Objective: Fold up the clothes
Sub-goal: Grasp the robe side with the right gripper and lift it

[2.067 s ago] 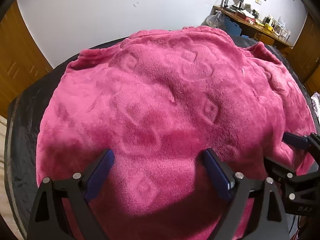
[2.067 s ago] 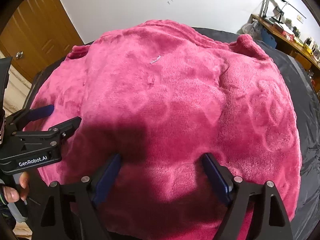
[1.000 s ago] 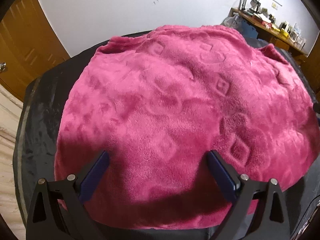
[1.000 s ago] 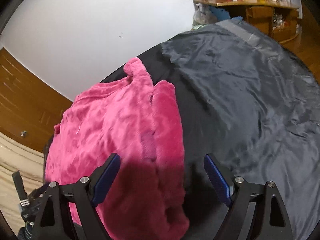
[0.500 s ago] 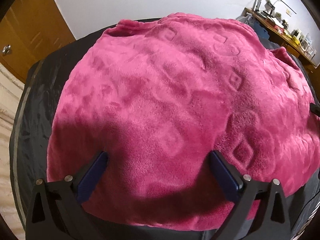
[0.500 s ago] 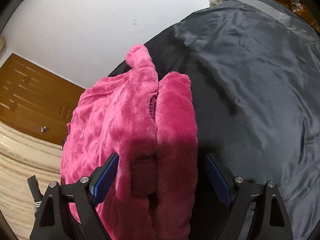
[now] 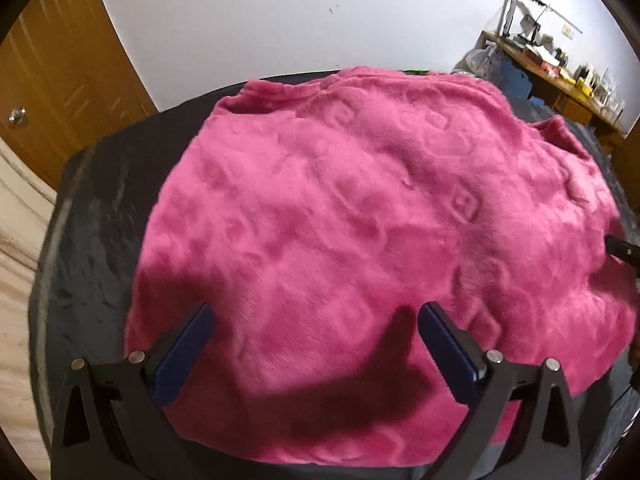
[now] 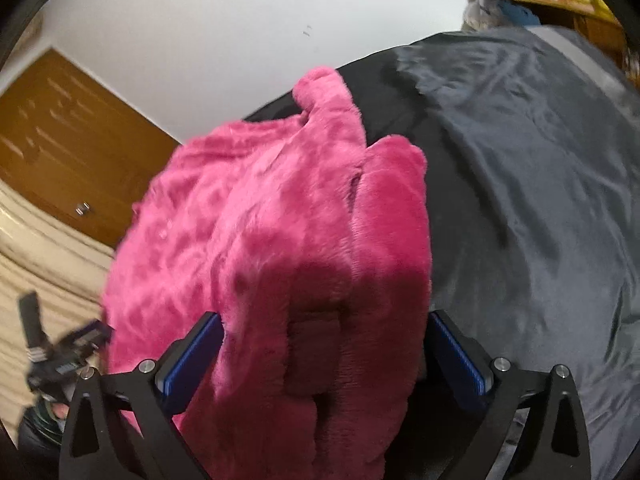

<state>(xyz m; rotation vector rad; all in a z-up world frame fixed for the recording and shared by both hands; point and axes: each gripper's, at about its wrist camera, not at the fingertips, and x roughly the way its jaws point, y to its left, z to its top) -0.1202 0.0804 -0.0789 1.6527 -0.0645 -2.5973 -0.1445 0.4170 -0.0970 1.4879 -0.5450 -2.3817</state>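
A fluffy pink garment [image 7: 360,208] with an embossed pattern lies spread on a dark sheet [image 7: 96,232]. My left gripper [image 7: 312,344] is open above its near edge, jaws wide apart and holding nothing. My right gripper [image 8: 324,348] is open over the garment's right side [image 8: 280,232], where a folded sleeve strip [image 8: 392,216] lies along the edge. The fabric sits between the right jaws but they are not closed on it. The left gripper also shows at the left of the right wrist view [image 8: 60,356].
The dark sheet [image 8: 540,200] stretches bare to the right of the garment. A wooden door [image 7: 52,92] stands at the left. A cluttered desk [image 7: 560,68] stands at the back right. A white wall [image 7: 280,20] is behind. Beige flooring [image 7: 16,216] lies at the left.
The left gripper has backed off slightly and turned left, so more dark sheet shows. The right gripper swung from the garment's middle to its right edge and came closer to the sleeve.
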